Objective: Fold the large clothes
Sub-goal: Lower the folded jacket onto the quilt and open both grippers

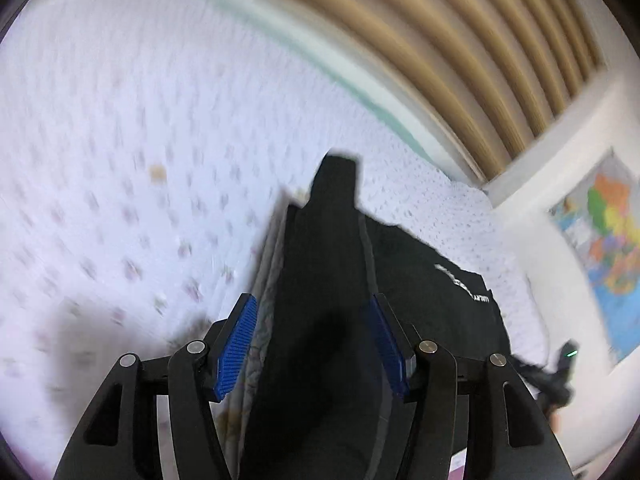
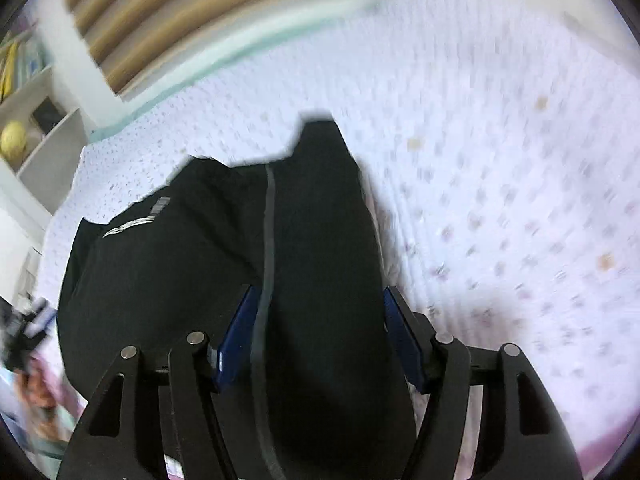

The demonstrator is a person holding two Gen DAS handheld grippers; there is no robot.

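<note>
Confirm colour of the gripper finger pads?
Blue, ribbed pads; clearest in the left wrist view.

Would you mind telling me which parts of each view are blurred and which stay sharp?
Left wrist view: left gripper sharp, dotted bedspread and black garment motion-smeared. Right wrist view: right gripper crisp, bedspread and headboard slats streaked.

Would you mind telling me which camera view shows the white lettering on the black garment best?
The right wrist view: the white lettering sits on a broad, unobstructed spread of the black garment, though blurred. The left wrist view shows the lettering smaller, near the garment's right edge, with most of the cloth bunched between the left hand-held gripper pads.
</note>
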